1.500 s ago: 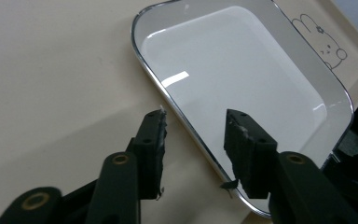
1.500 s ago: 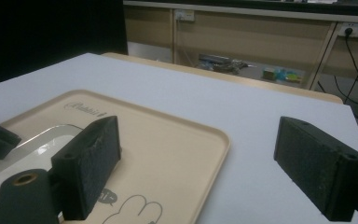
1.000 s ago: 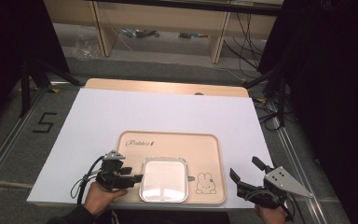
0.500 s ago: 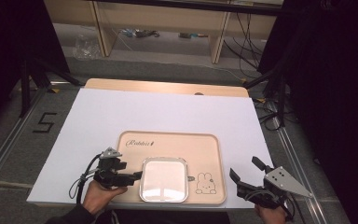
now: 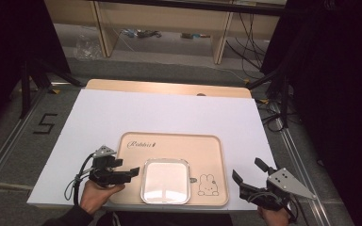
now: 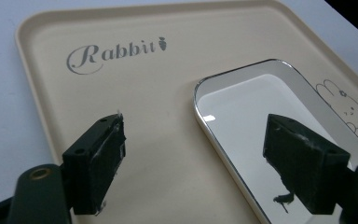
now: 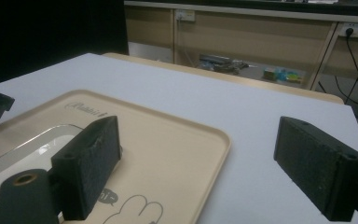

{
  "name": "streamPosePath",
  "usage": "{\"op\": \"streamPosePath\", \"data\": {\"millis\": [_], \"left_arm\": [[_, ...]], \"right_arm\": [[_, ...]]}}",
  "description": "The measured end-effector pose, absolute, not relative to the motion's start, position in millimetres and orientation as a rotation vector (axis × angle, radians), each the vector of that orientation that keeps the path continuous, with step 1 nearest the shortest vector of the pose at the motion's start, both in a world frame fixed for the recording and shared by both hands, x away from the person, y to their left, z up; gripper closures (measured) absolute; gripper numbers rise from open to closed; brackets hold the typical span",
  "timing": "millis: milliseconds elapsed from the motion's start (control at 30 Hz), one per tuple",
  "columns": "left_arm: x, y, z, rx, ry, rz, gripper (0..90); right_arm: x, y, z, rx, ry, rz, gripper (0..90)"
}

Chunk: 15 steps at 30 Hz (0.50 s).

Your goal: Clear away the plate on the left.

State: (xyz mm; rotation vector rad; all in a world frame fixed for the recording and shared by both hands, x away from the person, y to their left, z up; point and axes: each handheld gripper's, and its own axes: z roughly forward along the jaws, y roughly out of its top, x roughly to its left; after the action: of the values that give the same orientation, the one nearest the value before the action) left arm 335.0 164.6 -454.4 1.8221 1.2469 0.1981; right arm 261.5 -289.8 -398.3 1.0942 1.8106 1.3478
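A beige tray (image 5: 179, 146) marked "Rabbit" lies on the white board near its front edge. In it sits a shiny square metal dish (image 5: 166, 181). My left gripper (image 5: 126, 167) hovers at the dish's left side, held in a hand. In the left gripper view the left gripper (image 6: 200, 158) has just been opening its jaws. The rim of the dish (image 6: 251, 116) runs between them, untouched by either pad, above the tray (image 6: 168, 93). My right gripper (image 5: 247, 169) rests off the tray's right edge, open, with nothing between the jaws of the right gripper (image 7: 209, 163).
The white board (image 5: 146, 113) covers a wooden table whose back edge (image 5: 169, 87) shows. A floor mark "5" (image 5: 45, 123) is at the left. Shelf frames and cables (image 5: 245, 42) lie beyond. A rabbit drawing (image 5: 208, 184) marks the tray's right part.
The left gripper's jaws stand wider apart than a second ago, off the dish's left rim. The dish, the tray and the right gripper have stayed where they were.
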Motion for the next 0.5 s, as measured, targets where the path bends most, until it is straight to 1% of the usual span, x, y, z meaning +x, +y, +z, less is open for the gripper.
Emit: {"op": "streamPosePath", "data": {"millis": [267,500], "left_arm": [[333.4,177.2,-448.8,1.753,1.237,0.225,18.0],[329.2,189.2,-444.5,1.693,1.242,0.285,17.8]], "right_arm": [[261.4,-289.6,-398.4,1.095,1.810,1.349,15.2],[261.3,-289.9,-398.2,1.094,1.816,1.347,15.2]]}}
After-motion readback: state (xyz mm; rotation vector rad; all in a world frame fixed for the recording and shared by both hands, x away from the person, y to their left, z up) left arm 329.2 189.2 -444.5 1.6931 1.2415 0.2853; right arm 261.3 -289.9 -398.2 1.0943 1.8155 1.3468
